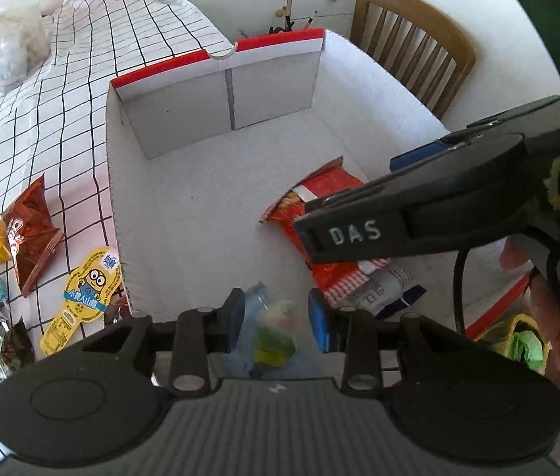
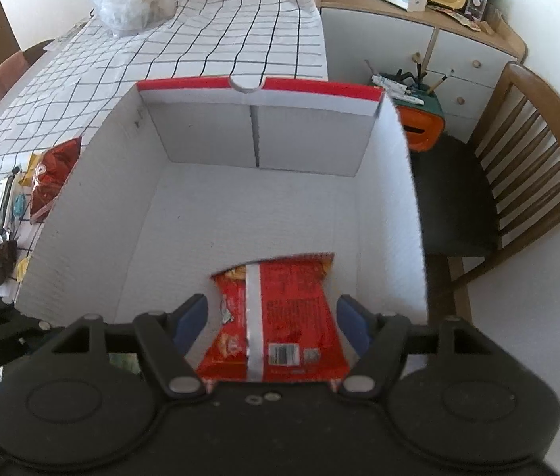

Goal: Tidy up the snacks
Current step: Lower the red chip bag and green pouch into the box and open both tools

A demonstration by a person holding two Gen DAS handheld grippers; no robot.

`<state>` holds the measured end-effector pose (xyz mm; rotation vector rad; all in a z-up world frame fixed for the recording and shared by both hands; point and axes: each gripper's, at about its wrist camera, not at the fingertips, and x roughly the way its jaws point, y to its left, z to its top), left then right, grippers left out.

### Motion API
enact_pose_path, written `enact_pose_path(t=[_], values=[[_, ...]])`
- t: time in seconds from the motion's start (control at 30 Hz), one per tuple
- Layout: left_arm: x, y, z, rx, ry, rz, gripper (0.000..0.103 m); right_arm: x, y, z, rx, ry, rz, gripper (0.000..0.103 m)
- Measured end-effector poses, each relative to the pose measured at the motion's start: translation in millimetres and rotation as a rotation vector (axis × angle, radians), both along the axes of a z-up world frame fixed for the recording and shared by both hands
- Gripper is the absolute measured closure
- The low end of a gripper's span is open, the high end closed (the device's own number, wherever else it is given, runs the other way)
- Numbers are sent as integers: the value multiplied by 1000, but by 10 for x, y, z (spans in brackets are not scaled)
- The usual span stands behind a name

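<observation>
Between the parted pads of the left gripper (image 1: 276, 327) sits a small clear packet with green and yellow contents (image 1: 276, 333), apparently released onto the floor of the white cardboard box with a red rim (image 1: 216, 182). The right gripper (image 2: 272, 329) straddles a red foil snack bag (image 2: 280, 317), pads clear of both edges.

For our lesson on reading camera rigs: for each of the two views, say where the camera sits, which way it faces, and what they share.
Left wrist: on the left gripper, looking steeply down into the white box; the right gripper crosses its view.
Right wrist: on the right gripper, looking steeply down at the red snack bag.
Shared: box, red bag, checked tablecloth, chair.
</observation>
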<state>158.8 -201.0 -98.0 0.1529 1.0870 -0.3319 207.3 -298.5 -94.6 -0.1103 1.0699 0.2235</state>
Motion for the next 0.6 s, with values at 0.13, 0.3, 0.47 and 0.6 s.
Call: enact_pose_path(t=[0.13,0.3,0.47,0.6], values=[[-50,36,71,-27,-35,8,38,-52,-73,81,20,-21,-9,24],[-138,80,216,-42,-78,27,36,-175,-135,228,46,-56,-10,23],[-291,175,395,-69,-135,56,36,-327,-171,418,83,-99,0,21],[-424,307,562,-103,-181,80,32,-464,-161,582,123,-127,14,20]])
